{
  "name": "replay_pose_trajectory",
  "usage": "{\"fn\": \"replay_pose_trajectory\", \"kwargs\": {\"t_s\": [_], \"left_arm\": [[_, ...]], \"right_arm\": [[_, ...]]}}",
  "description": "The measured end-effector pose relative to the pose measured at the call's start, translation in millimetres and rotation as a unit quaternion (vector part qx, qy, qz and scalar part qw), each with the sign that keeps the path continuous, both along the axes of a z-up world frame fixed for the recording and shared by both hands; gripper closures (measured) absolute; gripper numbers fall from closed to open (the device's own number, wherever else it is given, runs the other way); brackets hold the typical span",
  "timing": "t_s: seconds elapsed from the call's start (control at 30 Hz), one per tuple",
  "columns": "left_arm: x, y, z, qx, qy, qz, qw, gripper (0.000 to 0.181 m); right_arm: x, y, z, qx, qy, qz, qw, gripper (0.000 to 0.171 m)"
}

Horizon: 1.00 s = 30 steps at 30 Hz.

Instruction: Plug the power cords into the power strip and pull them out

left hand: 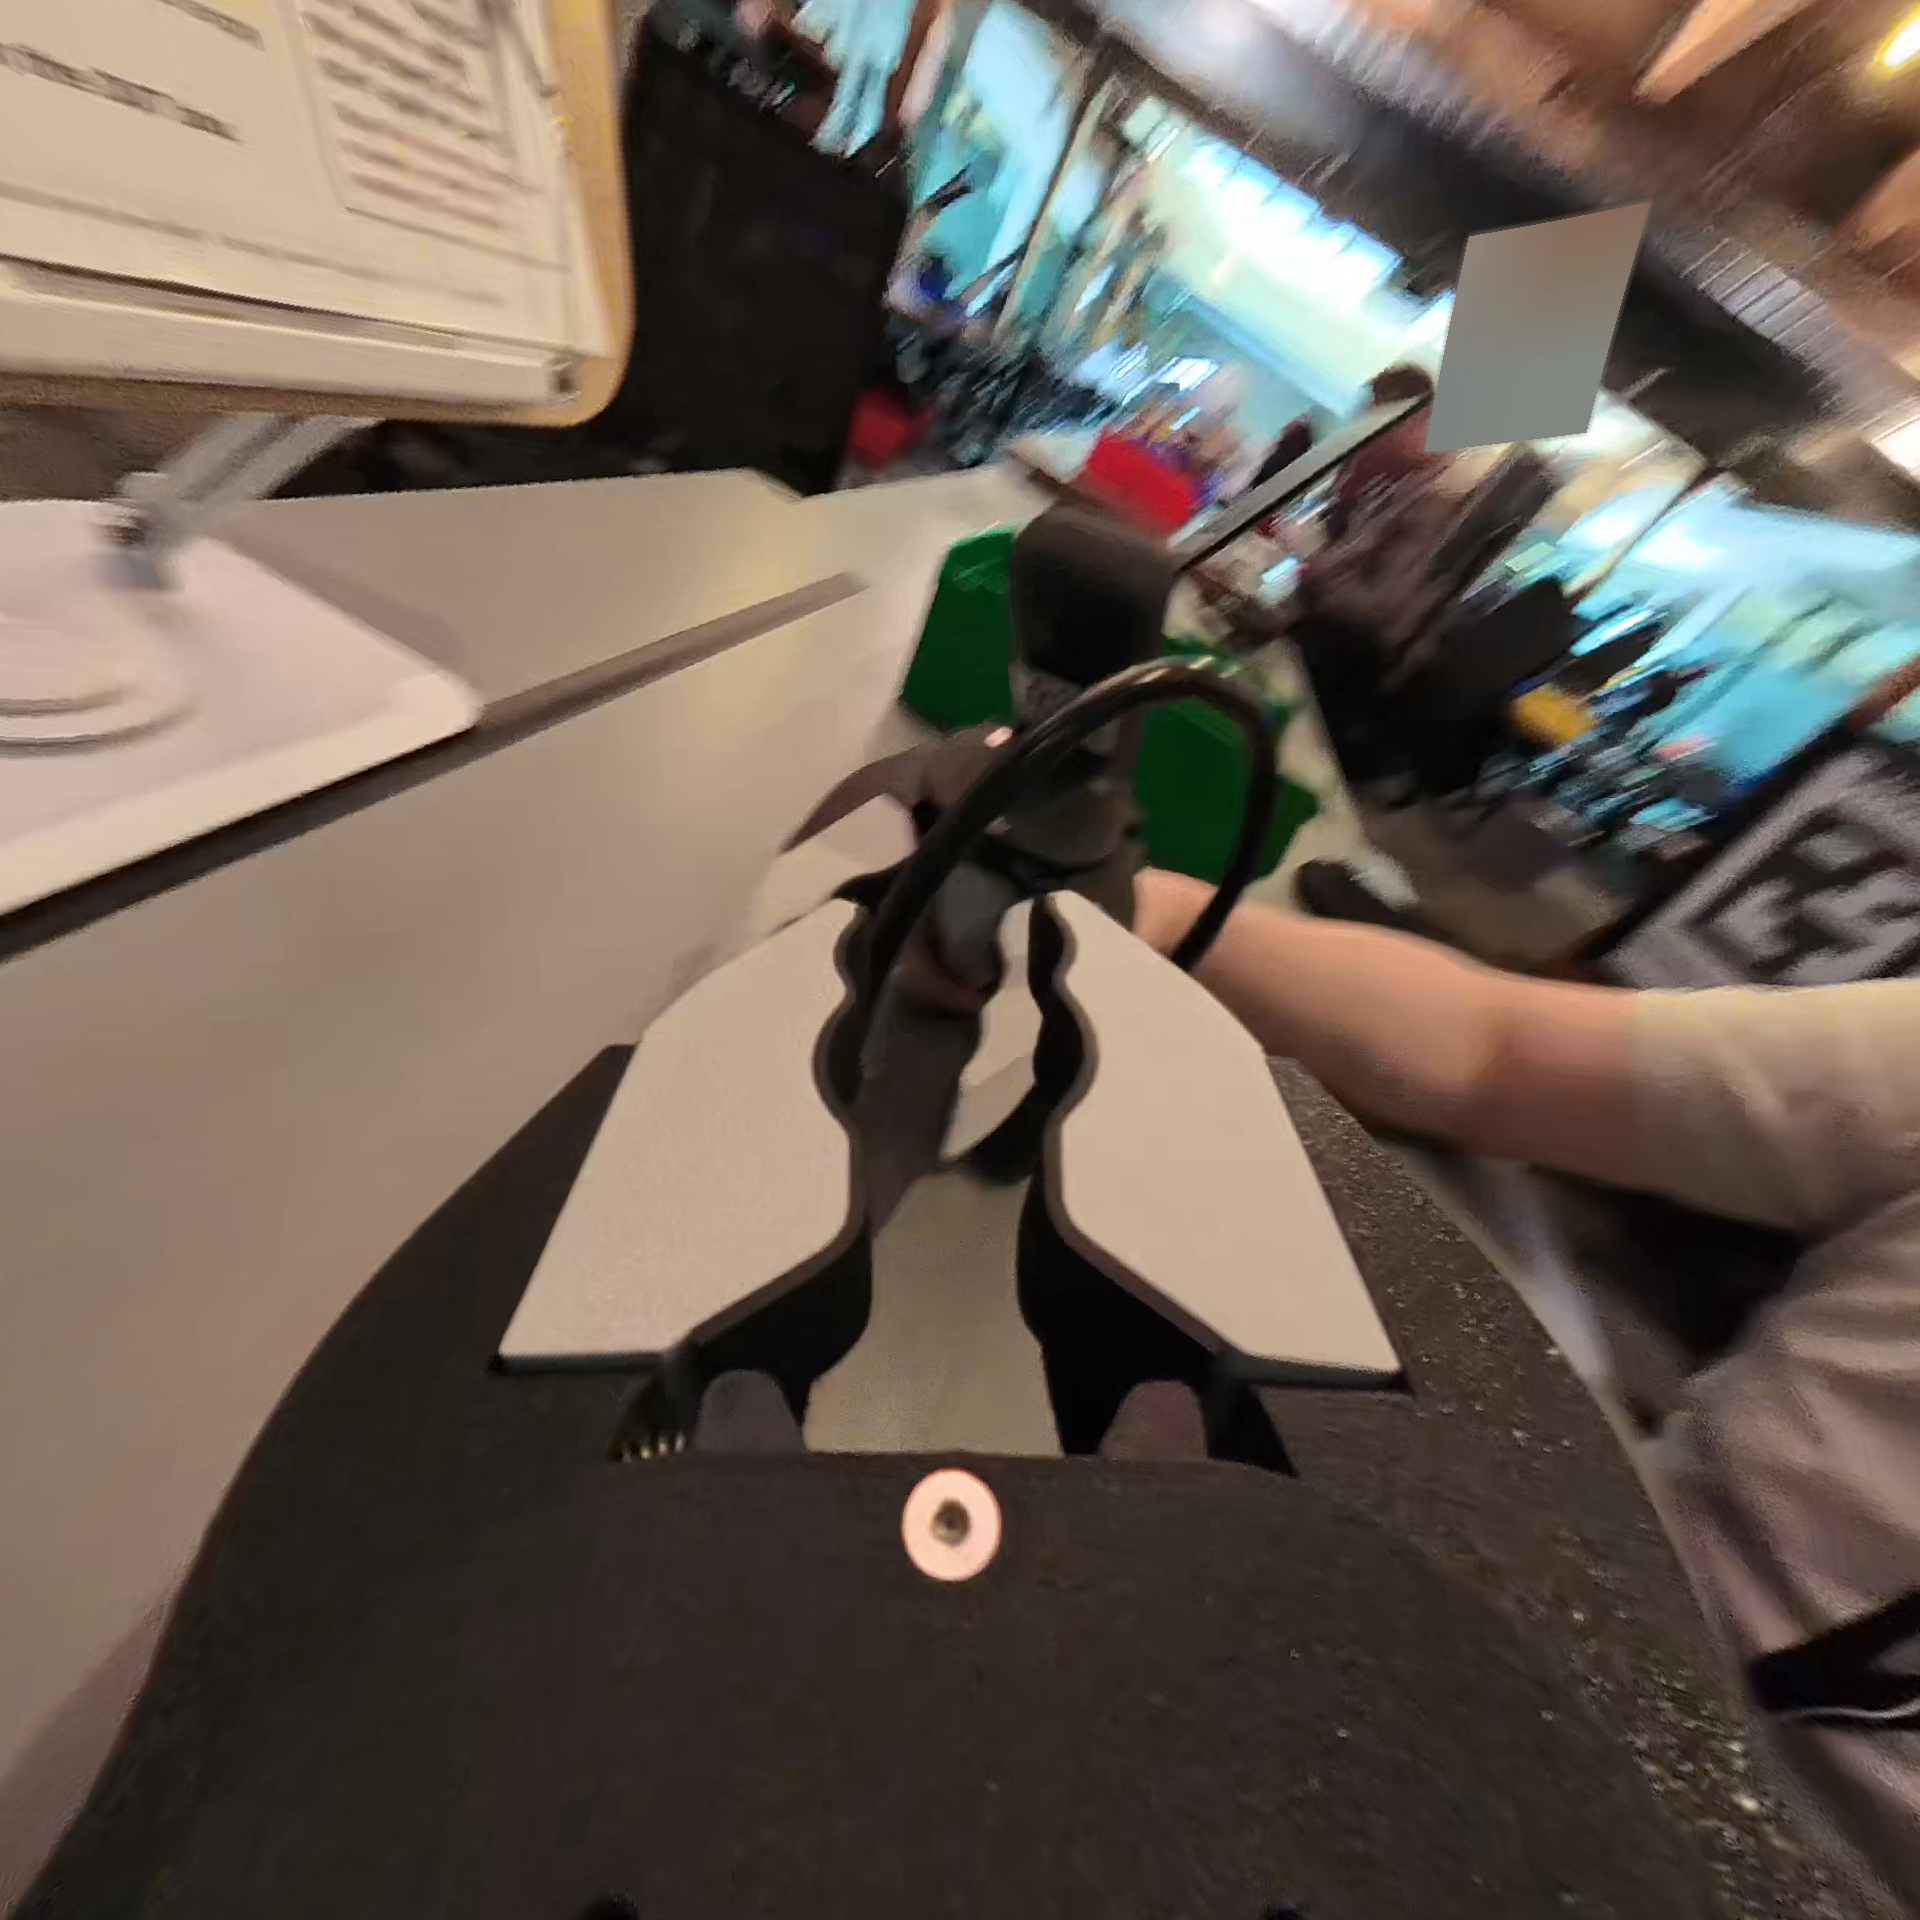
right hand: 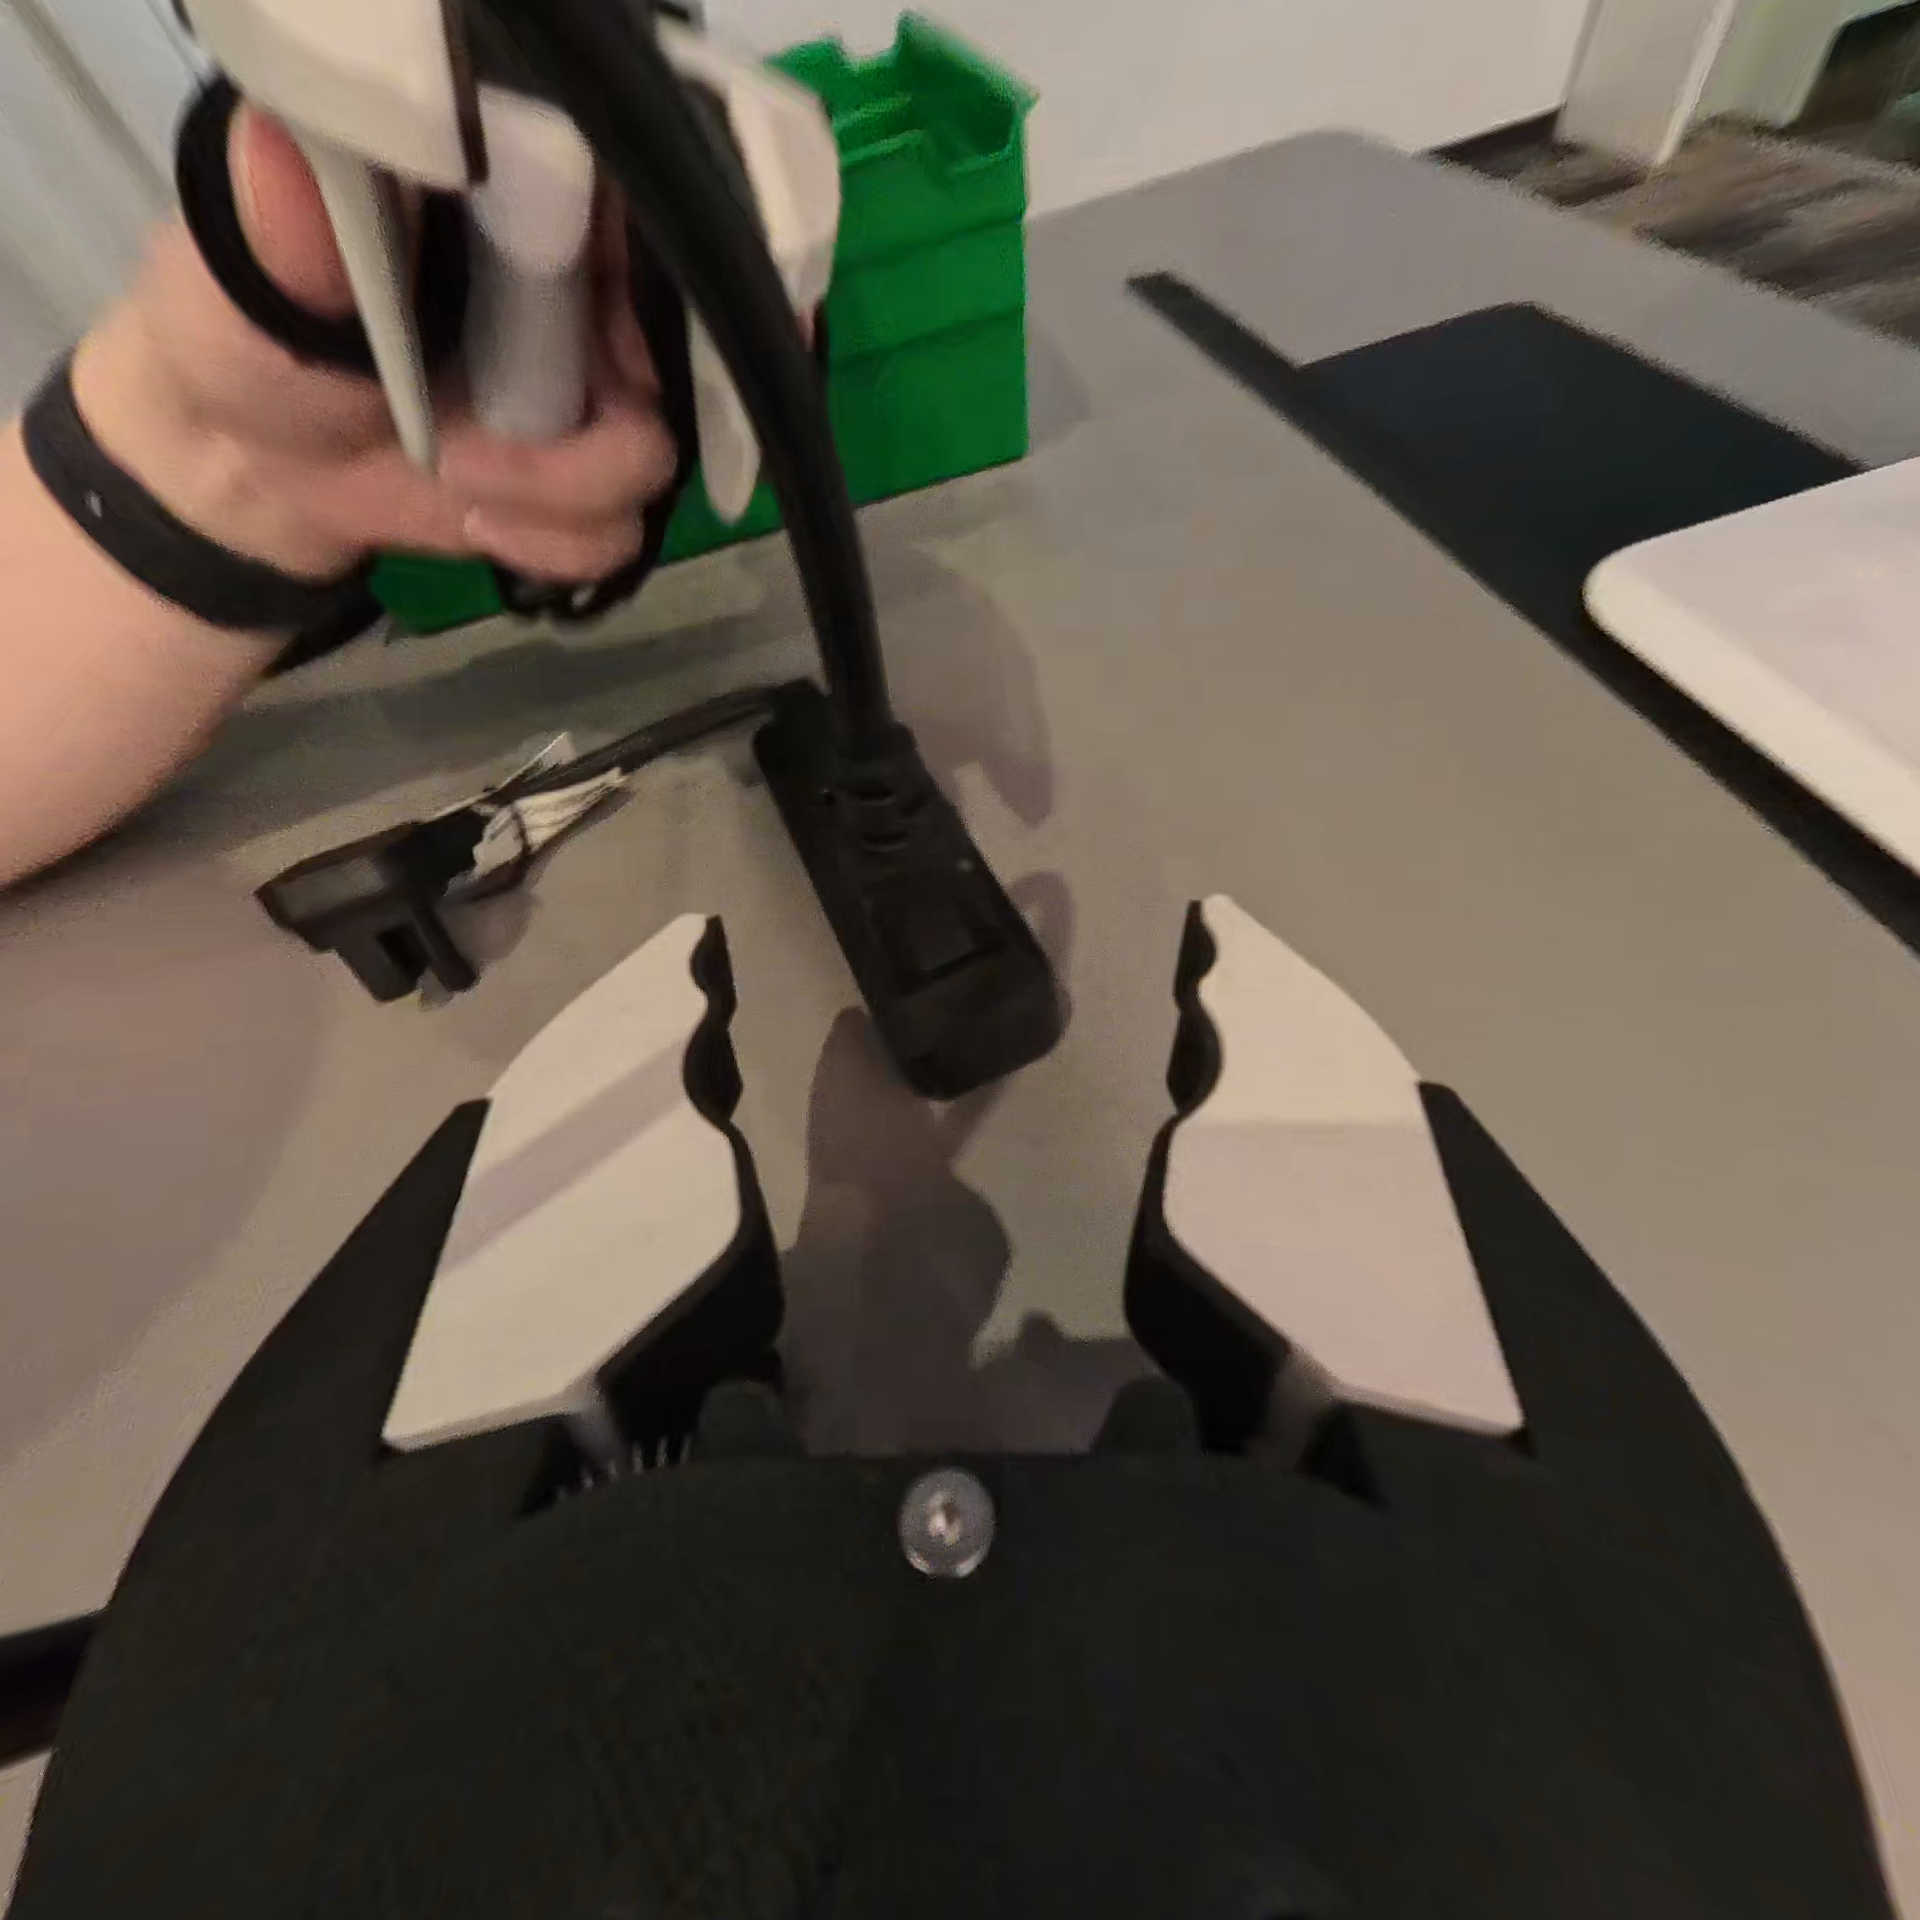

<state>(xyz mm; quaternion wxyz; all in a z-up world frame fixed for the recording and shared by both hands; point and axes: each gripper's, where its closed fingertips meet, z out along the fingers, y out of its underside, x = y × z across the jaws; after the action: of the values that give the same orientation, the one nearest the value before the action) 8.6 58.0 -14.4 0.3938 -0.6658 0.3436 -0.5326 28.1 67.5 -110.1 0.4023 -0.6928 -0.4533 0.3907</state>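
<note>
A black power strip (right hand: 935, 966) lies on the grey table (right hand: 1299, 727), with a black plug (right hand: 883, 800) seated in it. The plug's thick black cord (right hand: 800, 436) rises to my left gripper (right hand: 634, 249) at the top left. In the left wrist view my left gripper (left hand: 948, 914) is open. The cord (left hand: 1143, 686) passes between its fingers along the left finger (left hand: 727, 1091), with a gap to the right one. My right gripper (right hand: 954, 920) is wide open and holds nothing, its fingertips on either side of the strip's near end without touching it.
A second black plug with a white tag (right hand: 384, 914) lies left of the strip. A green box (right hand: 935, 260) stands behind, also seen in the left wrist view (left hand: 956, 644). A white board (right hand: 1766, 665) and dark mat (right hand: 1538, 416) lie right. A person's arm (left hand: 1403, 1018) reaches across. My right fingertips sit around 10 cm from my left ones.
</note>
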Motion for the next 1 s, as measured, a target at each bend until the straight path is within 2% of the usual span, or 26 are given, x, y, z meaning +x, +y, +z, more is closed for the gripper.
{"fn": "replay_pose_trajectory", "kwargs": {"t_s": [0.1,0.17,0.23,0.3,0.37,0.4,0.47,0.53,0.67,0.73,0.77,0.83,1.0], "left_arm": [[-22.2,16.0,-28.3,0.055,0.128,0.071,0.988,0.141],[-34.6,31.4,-47.4,0.061,0.171,0.126,0.975,0.147],[-40.3,41.1,-59.5,0.070,0.176,0.162,0.968,0.157],[-40.3,46.7,-62.7,0.087,0.157,0.190,0.965,0.159],[-44.0,52.0,-70.8,0.104,0.182,0.215,0.954,0.161],[-43.8,52.7,-76.4,0.113,0.204,0.216,0.948,0.161],[-44.0,55.8,-87.0,0.127,0.247,0.227,0.933,0.163],[-39.2,56.0,-92.3,0.146,0.261,0.232,0.926,0.163],[-32.6,57.1,-92.2,0.184,0.293,0.245,0.906,0.167],[-33.4,61.3,-94.6,0.222,0.332,0.257,0.880,0.171],[-33.2,63.0,-98.5,0.235,0.355,0.259,0.867,0.178],[-35.5,64.5,-104.0,0.250,0.389,0.270,0.844,0.181],[-34.1,61.1,-101.6,0.234,0.365,0.264,0.861,0.181]], "right_arm": [[-10.3,-2.8,14.8,-0.004,0.058,0.017,0.998,0.099],[-10.8,-1.9,15.2,-0.022,0.066,0.025,0.997,0.113],[-11.5,-3.8,13.1,-0.045,0.065,0.038,0.996,0.116],[-16.4,-8.8,8.3,-0.048,0.044,0.061,0.996,0.115],[-25.4,-6.9,-5.2,-0.022,-0.017,0.066,0.997,0.116],[-29.4,-5.2,-13.1,-0.002,-0.053,0.067,0.996,0.120],[-34.0,1.0,-18.8,0.034,-0.083,0.054,0.994,0.143],[-35.1,2.7,-17.4,0.002,-0.068,0.033,0.997,0.143],[-27.4,-0.1,-15.3,-0.127,-0.039,-0.001,0.991,0.143],[-26.6,-1.4,-14.4,-0.193,-0.008,-0.012,0.981,0.144],[-26.4,-2.5,-14.5,-0.210,-0.004,-0.014,0.978,0.143],[-26.4,-2.7,-14.6,-0.214,-0.009,-0.022,0.977,0.143],[-25.4,-1.8,-14.5,-0.215,0.001,-0.025,0.976,0.144]]}}
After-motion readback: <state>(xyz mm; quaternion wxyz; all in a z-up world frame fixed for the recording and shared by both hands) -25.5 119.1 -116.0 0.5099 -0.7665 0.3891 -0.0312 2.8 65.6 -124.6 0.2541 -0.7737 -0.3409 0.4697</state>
